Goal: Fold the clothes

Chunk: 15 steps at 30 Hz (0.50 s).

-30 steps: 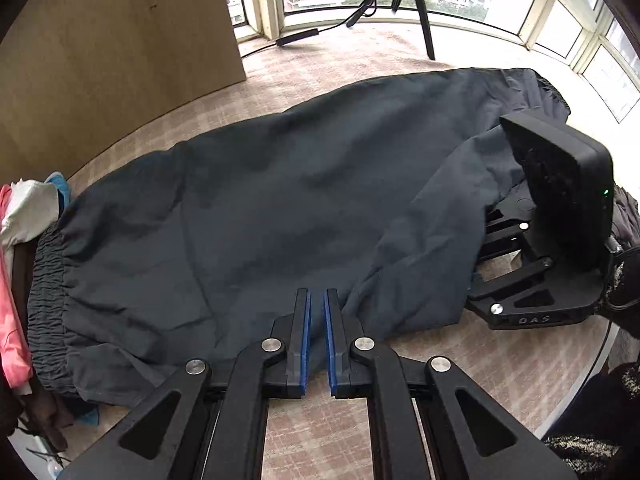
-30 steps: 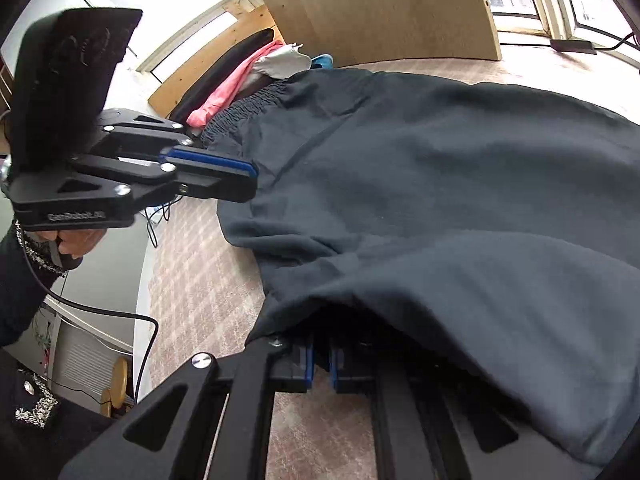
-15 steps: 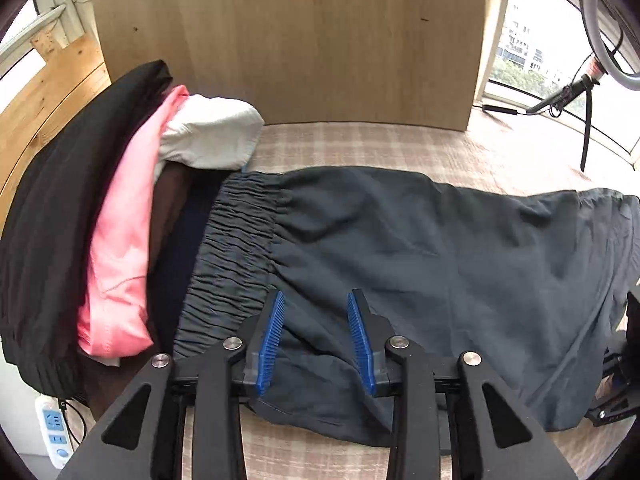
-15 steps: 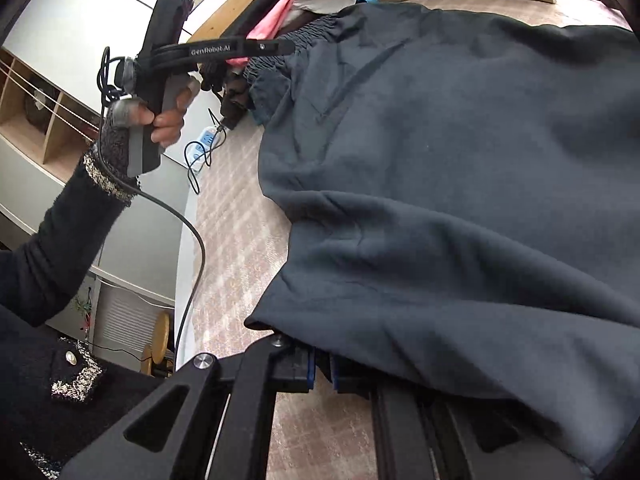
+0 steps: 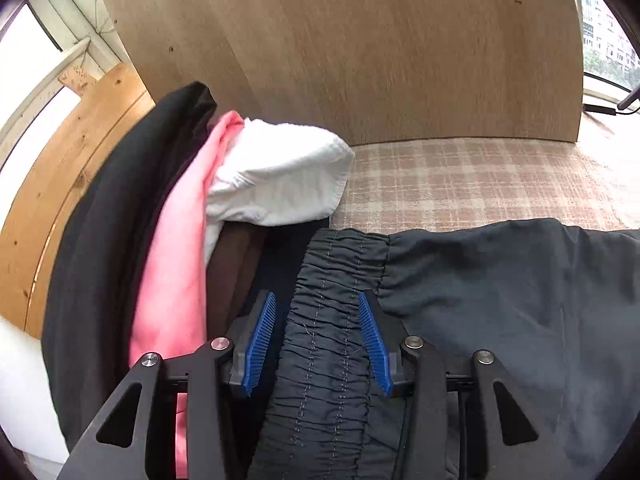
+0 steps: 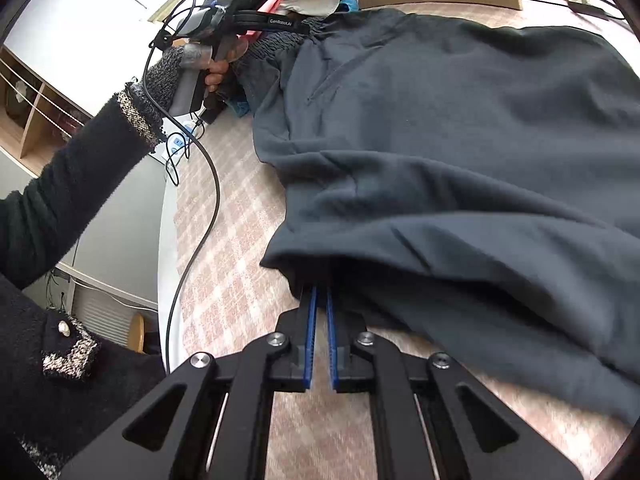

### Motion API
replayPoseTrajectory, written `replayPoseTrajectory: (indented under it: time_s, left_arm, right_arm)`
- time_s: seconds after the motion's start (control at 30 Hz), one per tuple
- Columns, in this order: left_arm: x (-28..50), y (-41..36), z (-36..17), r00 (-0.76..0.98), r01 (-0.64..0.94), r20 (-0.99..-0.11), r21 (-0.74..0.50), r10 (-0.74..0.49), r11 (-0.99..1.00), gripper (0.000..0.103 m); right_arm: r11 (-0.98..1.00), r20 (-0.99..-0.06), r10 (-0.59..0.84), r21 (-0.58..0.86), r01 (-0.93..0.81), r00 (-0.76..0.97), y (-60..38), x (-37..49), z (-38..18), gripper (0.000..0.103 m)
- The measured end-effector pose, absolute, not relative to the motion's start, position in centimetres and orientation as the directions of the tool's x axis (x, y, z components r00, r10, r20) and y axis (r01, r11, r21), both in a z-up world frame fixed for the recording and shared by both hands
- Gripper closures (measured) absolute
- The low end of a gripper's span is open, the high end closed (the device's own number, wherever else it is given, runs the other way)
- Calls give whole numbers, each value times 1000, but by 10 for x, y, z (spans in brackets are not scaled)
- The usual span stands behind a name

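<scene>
We start at the left gripper (image 5: 316, 340): its jaws are opening, blue pads apart w/ the gathered elastic waistband (image 5: 320, 360) of the dark grey trousers (image 5: 500, 320) running between them, pads not pressing yet. We read that as lining up for a waistband pinch, prob. to get a firm edge for the fold. Our right gripper (image 6: 320, 312) has its jaws pressed together, tips tucked under the near hem of the trousers (image 6: 440, 140); cloth drapes over the tips, so it looks pinched on that edge, holding the far end taut. The trousers lie spread across the checked tablecloth (image 6: 240, 240), waistband end beside a pile of other garments: pink garment (image 5: 176, 264), white towel-like cloth (image 5: 280, 176), black garment (image 5: 104, 240). Writing: "GenRobot.AI" on the side of the left gripper (image 6: 276, 22) as seen from the right wrist view; nothing else legible. A plywood board (image 5: 360, 48) stands behind.
</scene>
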<state>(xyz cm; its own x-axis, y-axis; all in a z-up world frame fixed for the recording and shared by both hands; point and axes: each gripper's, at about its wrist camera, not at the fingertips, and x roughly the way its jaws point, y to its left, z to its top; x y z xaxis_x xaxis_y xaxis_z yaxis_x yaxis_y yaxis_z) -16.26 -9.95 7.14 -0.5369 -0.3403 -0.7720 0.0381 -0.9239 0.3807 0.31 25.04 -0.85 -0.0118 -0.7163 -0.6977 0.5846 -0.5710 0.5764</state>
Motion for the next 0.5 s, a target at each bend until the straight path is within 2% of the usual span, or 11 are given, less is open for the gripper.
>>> replayPoseTrajectory:
  time_s: [0.13, 0.17, 0.2, 0.27, 0.33, 0.4, 0.47, 0.5]
  left_arm:
    - [-140, -77, 104, -596, -10, -764, 315, -247, -949, 61]
    - [-135, -70, 111, -607, -25, -764, 292, -218, -956, 61]
    - [-130, -62, 117, -615, -41, -766, 270, -189, -962, 61]
    - [-123, -37, 123, -621, -96, -773, 238, -129, -966, 61]
    - [-116, -2, 123, -621, -171, -779, 237, -83, -956, 61]
    - [-110, 34, 121, -612, -258, -791, 231, -27, -938, 61]
    - [-103, 72, 116, -594, -346, -804, 222, 30, -911, 59]
    - [-99, 91, 114, -583, -385, -811, 219, 53, -897, 59]
  right_arm:
    - [-653, -666, -725, 580, 488, -178, 347, 18, 26, 93]
    - [-704, -672, -694, 557, 440, -260, 380, 19, 36, 87]
    - [-762, -681, -644, 531, 370, -349, 416, 19, 45, 79]
    - [-857, -699, -505, 476, 198, -506, 490, 17, 58, 74]
    - [-908, -709, -329, 419, 2, -624, 564, 15, 70, 74]
    - [-909, -745, -105, 340, -240, -659, 640, 7, 74, 74]
    - [-866, -753, -11, 336, -370, -658, 712, -4, 72, 73]
    - [-851, -758, 17, 332, -408, -652, 734, -9, 68, 67]
